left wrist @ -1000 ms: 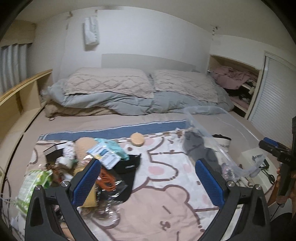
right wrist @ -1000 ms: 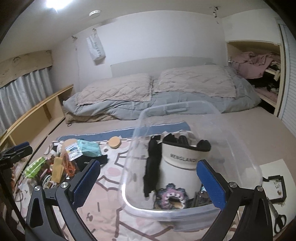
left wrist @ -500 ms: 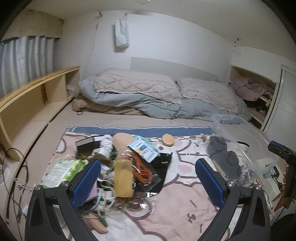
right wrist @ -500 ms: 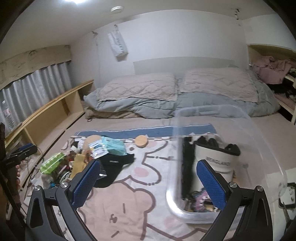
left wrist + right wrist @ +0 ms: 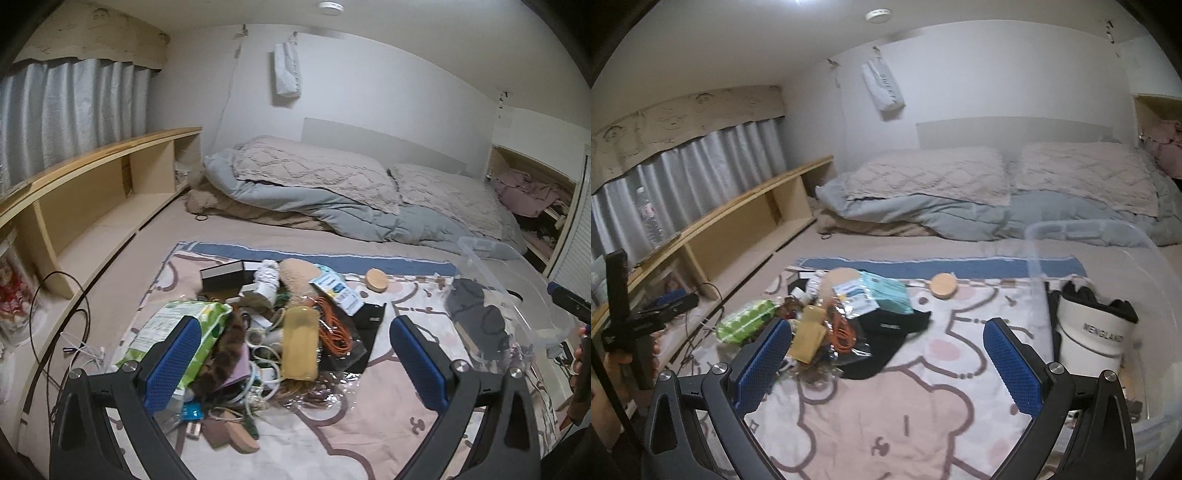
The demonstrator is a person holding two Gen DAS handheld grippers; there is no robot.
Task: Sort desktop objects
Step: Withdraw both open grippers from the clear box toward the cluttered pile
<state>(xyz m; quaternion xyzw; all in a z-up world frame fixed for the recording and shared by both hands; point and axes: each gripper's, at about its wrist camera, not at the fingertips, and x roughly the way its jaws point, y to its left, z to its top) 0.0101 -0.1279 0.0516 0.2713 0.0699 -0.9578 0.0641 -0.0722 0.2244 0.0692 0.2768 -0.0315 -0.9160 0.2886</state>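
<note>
Bedding fills the far end of the room: two beige quilted pillows (image 5: 1008, 177) lie on a grey-blue duvet (image 5: 354, 218) against a white wall, with a long pale wooden shelf unit (image 5: 92, 184) and grey pleated curtains (image 5: 683, 173) along the left side. Nearer me, a pink cartoon-print blanket with a blue border (image 5: 886, 398) covers the bed and serves as my work surface.

On the blanket's left half sits a jumbled pile of small objects (image 5: 266, 332): a green wet-wipes pack (image 5: 177, 328), a flat yellow rectangular case (image 5: 299, 343), a coil of orange cable (image 5: 334, 328), a black cap (image 5: 886, 332), a black box (image 5: 221, 275) and white cords. A round wooden lid (image 5: 943, 285) lies apart from the pile, toward the blue border.

On the right stands a clear plastic storage bin (image 5: 1145, 258). Inside it I see a white cylindrical pouch with black lettering (image 5: 1093, 336) and dark fabric (image 5: 476, 314) beside it.

My left gripper (image 5: 295, 365) hangs above the pile, blue-padded jaws spread wide with nothing between them. My right gripper (image 5: 886, 362) hovers over bare blanket between pile and bin, jaws equally wide and empty.
</note>
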